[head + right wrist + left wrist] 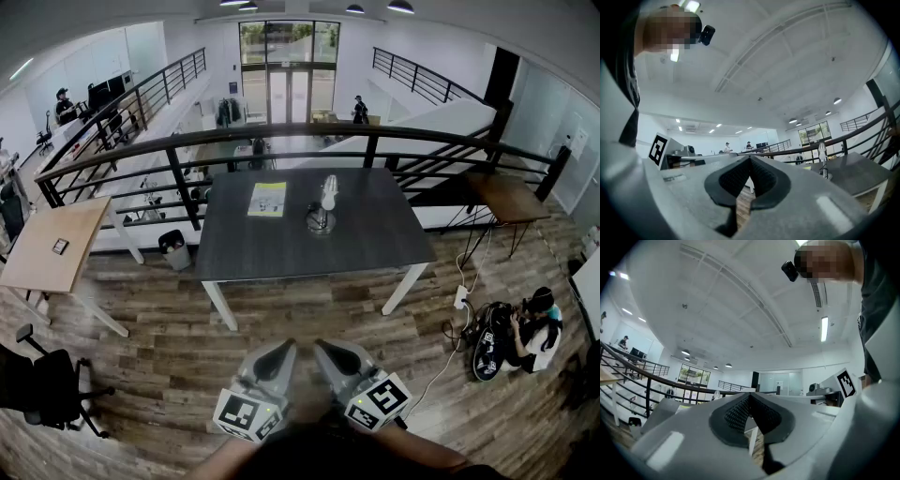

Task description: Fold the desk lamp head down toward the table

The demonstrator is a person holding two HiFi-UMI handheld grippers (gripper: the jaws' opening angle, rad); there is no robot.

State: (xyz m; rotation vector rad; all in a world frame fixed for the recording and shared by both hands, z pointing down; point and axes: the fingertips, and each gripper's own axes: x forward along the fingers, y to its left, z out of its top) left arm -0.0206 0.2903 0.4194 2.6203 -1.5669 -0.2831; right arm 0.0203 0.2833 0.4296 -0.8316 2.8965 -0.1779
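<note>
Head view: left gripper (284, 347) and right gripper (324, 347), both closed on nothing, hang far from the desk lamp (324, 202); an unbraced push might topple it.

Black railing (183, 187) as landmark: just in front, yellow leaflet (267, 199); front left, wooden desk (52, 246), waste bin (174, 249); front right, seated person (534, 328).

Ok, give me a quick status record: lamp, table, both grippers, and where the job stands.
lamp: standing upright on the table, head not folded down
paper: flat on the table, left of the lamp, apart from it
left gripper: shut, empty, short of the table
right gripper: shut, empty, beside the left one
task: not begun, lamp untouched
</note>
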